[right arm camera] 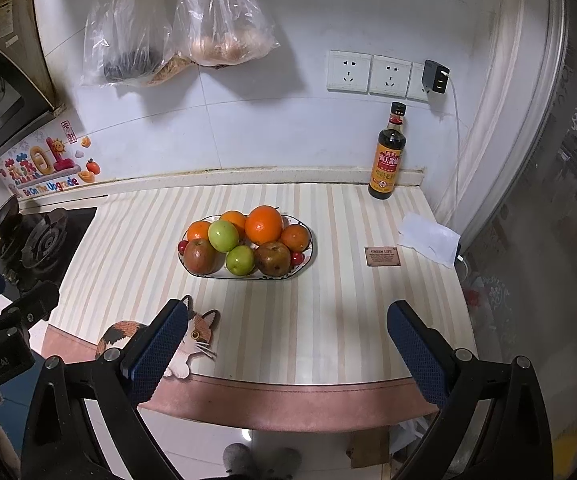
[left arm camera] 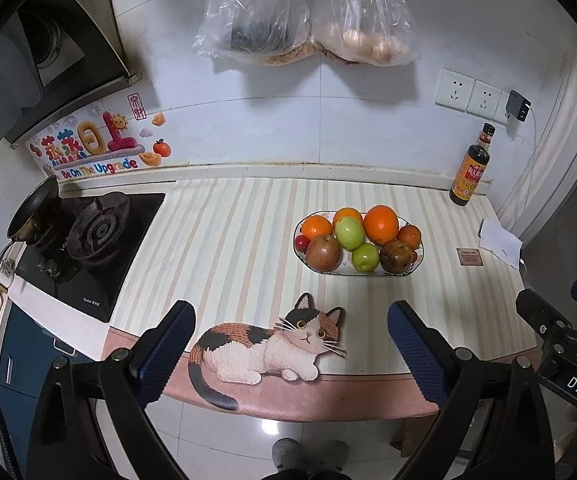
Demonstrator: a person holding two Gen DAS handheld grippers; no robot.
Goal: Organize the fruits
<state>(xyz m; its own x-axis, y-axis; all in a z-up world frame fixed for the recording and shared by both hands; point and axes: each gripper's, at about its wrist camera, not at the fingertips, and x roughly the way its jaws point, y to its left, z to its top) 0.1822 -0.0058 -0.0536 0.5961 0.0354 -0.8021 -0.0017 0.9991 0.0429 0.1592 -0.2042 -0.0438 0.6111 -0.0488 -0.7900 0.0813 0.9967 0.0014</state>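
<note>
Fruit is piled in a shallow oval white bowl with a dark rim [left arm camera: 384, 275] [right arm camera: 312, 254] at mid-counter: four oranges [left arm camera: 380, 224], two green apples [left arm camera: 350, 233], two reddish-brown apples [left arm camera: 323, 252] and small red fruits at both ends. Left gripper [left arm camera: 290, 350]: fingers spread wide, empty, above the cat-shaped mat [left arm camera: 264, 346] at the counter's front edge. Right gripper [right arm camera: 288, 350]: fingers spread wide, empty, short of the bowl. Dark sauce bottle [right arm camera: 387, 156] stands at the back wall.
</note>
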